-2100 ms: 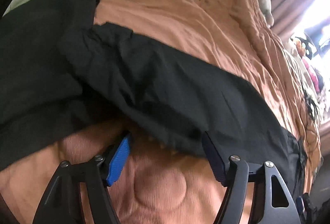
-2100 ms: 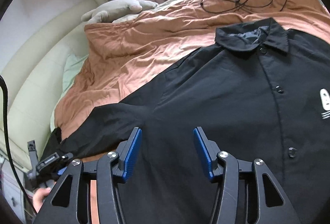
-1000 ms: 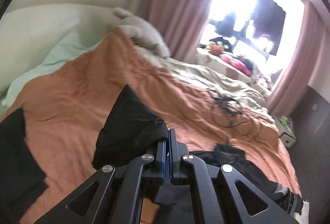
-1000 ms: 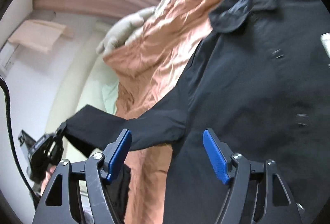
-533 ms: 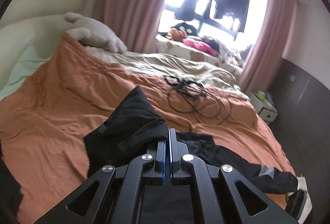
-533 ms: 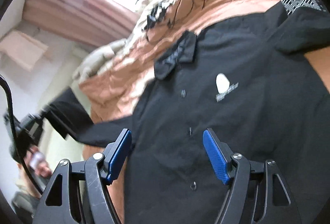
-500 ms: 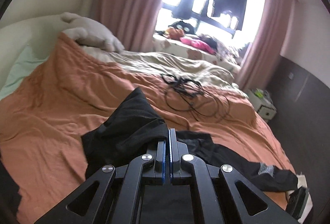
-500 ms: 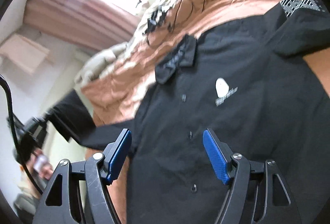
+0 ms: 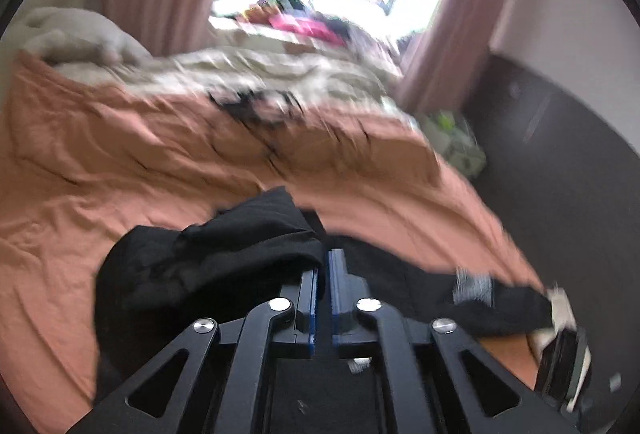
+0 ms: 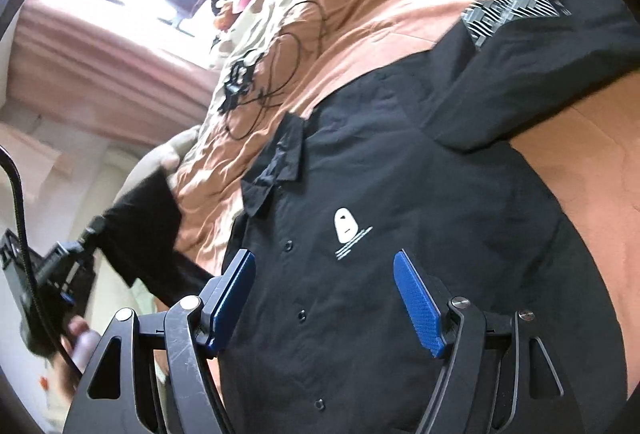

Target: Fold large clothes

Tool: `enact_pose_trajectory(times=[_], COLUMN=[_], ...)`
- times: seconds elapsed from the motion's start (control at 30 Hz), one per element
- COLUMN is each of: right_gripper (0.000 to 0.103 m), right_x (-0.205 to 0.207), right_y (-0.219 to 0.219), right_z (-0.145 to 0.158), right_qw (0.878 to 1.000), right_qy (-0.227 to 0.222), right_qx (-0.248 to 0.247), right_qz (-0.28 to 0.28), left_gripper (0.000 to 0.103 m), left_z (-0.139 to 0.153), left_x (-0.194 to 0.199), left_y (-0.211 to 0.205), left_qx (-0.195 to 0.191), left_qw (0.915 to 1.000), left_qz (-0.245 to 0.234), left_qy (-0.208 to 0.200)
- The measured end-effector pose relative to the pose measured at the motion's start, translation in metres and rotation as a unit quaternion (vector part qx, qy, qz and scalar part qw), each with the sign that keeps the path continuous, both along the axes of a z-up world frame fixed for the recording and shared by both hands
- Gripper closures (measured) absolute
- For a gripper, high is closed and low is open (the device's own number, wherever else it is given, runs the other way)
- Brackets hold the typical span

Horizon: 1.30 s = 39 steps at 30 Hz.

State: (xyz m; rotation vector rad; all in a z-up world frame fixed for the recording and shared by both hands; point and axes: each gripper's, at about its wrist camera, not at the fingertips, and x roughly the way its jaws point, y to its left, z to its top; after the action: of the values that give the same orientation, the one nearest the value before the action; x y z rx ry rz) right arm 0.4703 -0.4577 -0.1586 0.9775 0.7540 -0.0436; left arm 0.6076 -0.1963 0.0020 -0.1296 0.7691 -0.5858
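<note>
Right wrist view: a black shirt (image 10: 400,194) lies face up and buttoned on an orange bed cover (image 10: 400,6), its collar (image 10: 276,162) toward the window and a small white logo (image 10: 346,228) on the chest. The right tool (image 10: 324,298) hovers just above the shirt's front with its blue pads wide apart, gripping nothing; the button row and the logo show between them. One sleeve (image 10: 140,234) runs out left of the collar to the left tool (image 10: 76,254), lifted off the cover. The other sleeve (image 10: 540,46), with a striped print, lies right of the collar on the cover. A tangle of black cable (image 10: 260,82) lies on the cover beyond the collar.

Left wrist view, blurred: the left tool (image 9: 323,298) has just been opening; a narrow slit shows between its pads, and the bunched sleeve end (image 9: 224,246) drapes against the left pad. Whether the pads still pinch it I cannot tell.
</note>
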Motion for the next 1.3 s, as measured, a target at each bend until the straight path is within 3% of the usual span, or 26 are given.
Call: enact_pose_trajectory(times=[0.03,0.07,0.1,0.13,0.23,0.3,0.4,0.53,0.63,0.7,0.77,0.9,1.03,1.17,1.3], right_gripper=[0.031,0.031,0.031,0.031,0.031,0.031,0.031,0.031,0.031,0.031,0.031,0.031,0.031,0.031,0.031], right_x=[-0.001,-0.002,-0.003,-0.004,-0.006,-0.005,-0.001,0.008,0.015,0.018,0.02,0.031,0.045,0.066,0.086], right_y=[-0.003,-0.005,-0.008,-0.01,-0.012,-0.011,-0.005,0.01,0.027,0.039,0.049,0.072,0.097,0.124,0.155], right_z=[-0.002,-0.003,-0.004,-0.005,-0.005,-0.006,-0.006,-0.002,0.004,0.008,0.011,0.015,0.018,0.016,0.004], right_qw=[1.0,1.0,1.0,1.0,1.0,1.0,1.0,1.0,0.999,0.997,0.996,0.99,0.985,0.978,0.966], right_qy=[0.003,0.005,0.007,0.008,0.007,0.008,0.011,0.003,-0.008,-0.017,-0.02,-0.024,-0.005,-0.001,0.022], right_qx=[0.004,0.006,0.008,0.009,0.013,0.015,0.011,-0.008,-0.034,-0.054,-0.069,-0.107,-0.149,-0.174,-0.216], right_qz=[-0.005,-0.009,-0.012,-0.014,-0.017,-0.016,-0.009,0.018,0.038,0.048,0.058,0.085,0.092,0.114,0.139], left_gripper=[0.058,0.043,0.02,0.016,0.016,0.016,0.016,0.016,0.019,0.021,0.022,0.034,0.039,0.04,0.044], left_z=[-0.01,-0.023,-0.034,-0.042,-0.059,-0.067,-0.067,-0.064,-0.066,-0.067,-0.069,-0.085,-0.101,-0.107,-0.115], left_x=[-0.001,-0.003,-0.007,-0.011,-0.021,-0.028,-0.043,-0.066,-0.077,-0.082,-0.084,-0.078,-0.077,-0.081,-0.082], left_y=[-0.008,-0.015,-0.018,-0.017,0.0,0.023,0.055,0.099,0.124,0.132,0.135,0.15,0.177,0.203,0.23], left_qx=[0.003,0.005,0.004,0.0,-0.019,-0.035,-0.057,-0.09,-0.113,-0.117,-0.092,-0.091,-0.118,-0.118,-0.13], left_qw=[0.9997,0.9988,0.9979,0.9973,0.9959,0.9932,0.9881,0.9749,0.9564,0.9545,0.9575,0.9532,0.9406,0.9306,0.9146], left_qz=[-0.014,-0.028,-0.035,-0.037,-0.015,0.03,0.099,0.176,0.244,0.254,0.258,0.27,0.293,0.322,0.356], left_qy=[0.017,0.04,0.055,0.063,0.087,0.107,0.104,0.102,0.113,0.102,0.091,0.1,0.124,0.128,0.141])
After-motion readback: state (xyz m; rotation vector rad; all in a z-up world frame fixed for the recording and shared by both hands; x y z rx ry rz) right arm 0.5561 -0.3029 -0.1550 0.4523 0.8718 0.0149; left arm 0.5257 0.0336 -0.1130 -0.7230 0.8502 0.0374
